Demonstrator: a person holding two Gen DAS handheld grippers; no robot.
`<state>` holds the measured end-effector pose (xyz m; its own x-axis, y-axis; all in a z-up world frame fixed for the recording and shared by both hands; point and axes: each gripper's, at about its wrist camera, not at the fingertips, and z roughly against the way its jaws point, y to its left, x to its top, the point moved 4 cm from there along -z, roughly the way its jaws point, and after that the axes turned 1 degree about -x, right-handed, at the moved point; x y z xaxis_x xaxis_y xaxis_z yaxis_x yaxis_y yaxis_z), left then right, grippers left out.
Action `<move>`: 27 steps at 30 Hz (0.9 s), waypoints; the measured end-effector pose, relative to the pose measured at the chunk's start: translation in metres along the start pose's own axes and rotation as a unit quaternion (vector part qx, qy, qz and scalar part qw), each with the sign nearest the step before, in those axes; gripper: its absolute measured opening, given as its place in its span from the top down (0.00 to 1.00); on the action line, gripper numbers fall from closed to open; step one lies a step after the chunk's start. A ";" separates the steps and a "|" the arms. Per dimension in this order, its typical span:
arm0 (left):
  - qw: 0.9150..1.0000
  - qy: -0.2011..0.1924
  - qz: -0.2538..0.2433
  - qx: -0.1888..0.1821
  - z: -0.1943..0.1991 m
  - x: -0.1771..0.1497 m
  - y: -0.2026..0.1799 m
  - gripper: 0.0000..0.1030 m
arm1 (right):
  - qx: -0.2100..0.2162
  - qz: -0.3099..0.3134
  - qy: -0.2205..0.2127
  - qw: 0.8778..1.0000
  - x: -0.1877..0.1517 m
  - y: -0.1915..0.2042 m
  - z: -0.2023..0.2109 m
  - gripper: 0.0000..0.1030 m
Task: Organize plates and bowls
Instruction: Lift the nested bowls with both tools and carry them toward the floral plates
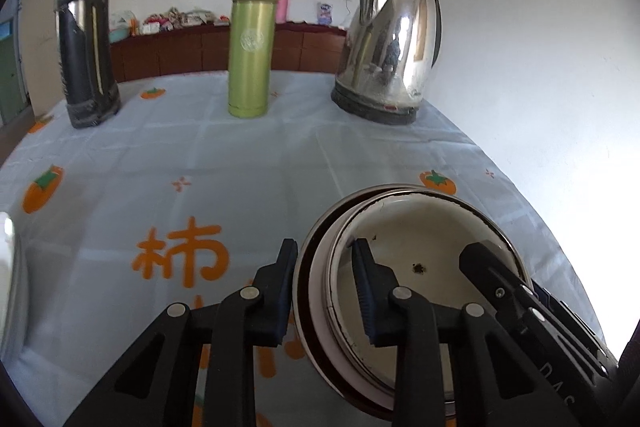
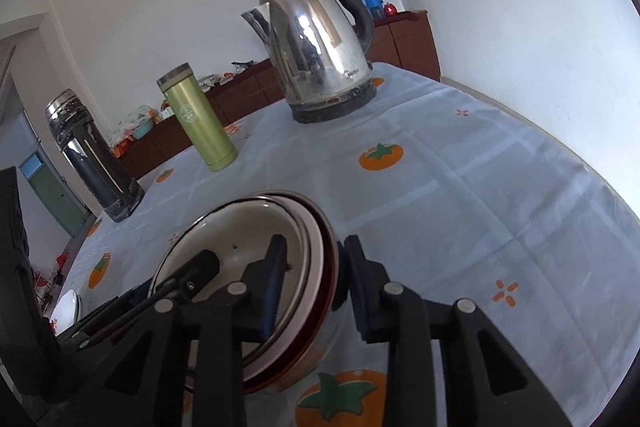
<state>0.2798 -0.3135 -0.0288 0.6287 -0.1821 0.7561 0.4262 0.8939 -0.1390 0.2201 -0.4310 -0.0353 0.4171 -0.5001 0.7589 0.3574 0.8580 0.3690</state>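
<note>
Near the front edge of the table (image 1: 120, 155), toward its right side, sits a stack of bowls (image 1: 420, 247): a cream enamel bowl with dark specks nested in a pinkish one, with a dark red-brown rim outermost. The left gripper (image 1: 326, 267) straddles the stack's left rim, one finger outside on the cloth side and the other inside the cream bowl; the jaws are narrowed around the rim, but the left wrist view does not settle whether both pads press on it. The right gripper (image 2: 314, 269) straddles the opposite rim, inner finger in the bowl, outer finger just beside the dark outer wall; jaws likewise narrowed, contact not certain. Each view also catches the other gripper's finger reaching into the bowl. Stack (image 2: 256, 247) appears tilted in the right wrist view; whether that is lens distortion or a real tilt cannot be told. Right wrist view only: a white dish (image 2: 68, 305) at the table's left front edge, a doorway on the left, and blue and red items on the far cabinet's right end. Left wrist view only: a pink bottle (image 1: 283, 3) behind the green flask (image 1: 250, 51) and the large orange characters printed on the cloth. Both views: along the back edge, a dark thermos (image 1: 86, 35) at left, the green flask in the middle, a steel kettle (image 1: 388, 47) at right, all well apart from the stack.
</note>
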 end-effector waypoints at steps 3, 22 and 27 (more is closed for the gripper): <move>1.000 -0.006 -0.003 0.009 0.009 -0.001 0.003 0.70 | 0.006 -0.002 -0.002 1.000 -0.002 0.005 0.005 0.73; 0.999 -0.022 0.018 0.046 0.075 -0.028 0.073 0.70 | 0.042 0.020 0.006 0.999 -0.048 0.079 0.037 0.74; 0.998 -0.027 0.021 0.051 0.091 -0.035 0.091 0.70 | 0.049 0.024 0.008 0.998 -0.061 0.099 0.046 0.74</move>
<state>0.2378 -0.1885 -0.0095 0.6069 -0.1246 0.7850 0.3302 0.9379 -0.1064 0.1919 -0.3107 -0.0205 0.4451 -0.4601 0.7682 0.2540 0.8875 0.3844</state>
